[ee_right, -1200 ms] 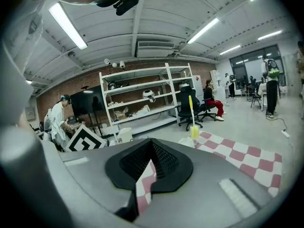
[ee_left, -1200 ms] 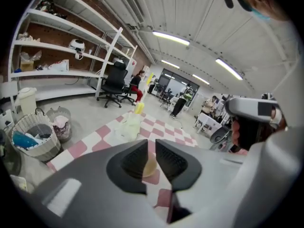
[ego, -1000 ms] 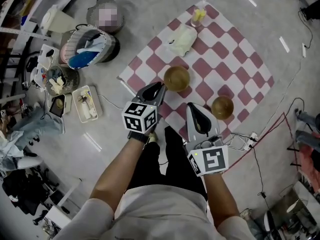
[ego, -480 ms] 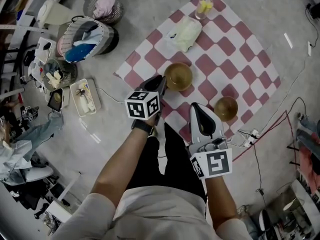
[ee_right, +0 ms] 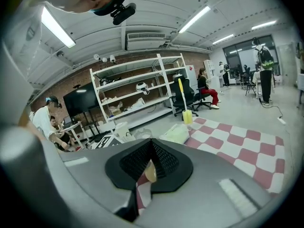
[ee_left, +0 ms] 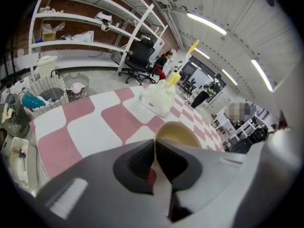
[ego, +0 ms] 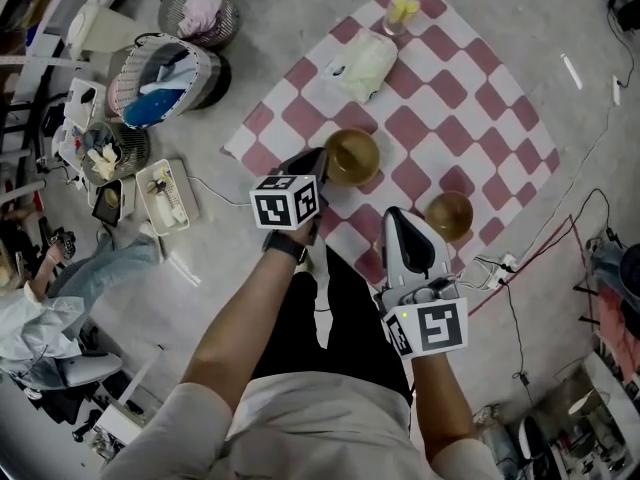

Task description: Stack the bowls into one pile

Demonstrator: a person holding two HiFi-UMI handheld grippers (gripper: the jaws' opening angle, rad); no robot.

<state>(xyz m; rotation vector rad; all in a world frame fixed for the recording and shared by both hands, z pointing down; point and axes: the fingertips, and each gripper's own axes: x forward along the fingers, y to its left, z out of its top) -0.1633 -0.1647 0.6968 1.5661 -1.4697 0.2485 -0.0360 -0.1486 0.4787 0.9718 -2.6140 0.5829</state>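
Observation:
Two tan bowls sit apart on a red-and-white checkered cloth (ego: pixel 470 98) on the floor. The larger bowl (ego: pixel 352 155) lies near the cloth's left corner, the smaller bowl (ego: pixel 448 214) near its front edge. My left gripper (ego: pixel 318 160) is shut and empty, its tips just left of the larger bowl's rim. In the left gripper view that bowl (ee_left: pixel 178 133) shows right beyond the shut left gripper (ee_left: pixel 156 145). My right gripper (ego: pixel 402 220) is shut and empty, just left of the smaller bowl. In the right gripper view the right gripper (ee_right: pixel 151 145) hides most of what lies ahead.
A pale green packet (ego: pixel 362 66) and a yellow bottle (ego: pixel 403 10) lie at the cloth's far side. Laundry baskets (ego: pixel 165 90), a wire basket (ego: pixel 205 13) and a white tray (ego: pixel 165 196) stand at the left. Cables (ego: pixel 520 258) run past the cloth's right corner. A person (ego: pixel 60 278) sits at far left.
My left gripper has edged forward, closer to the larger bowl's rim. The right gripper has stayed almost where it was. Both remain shut.

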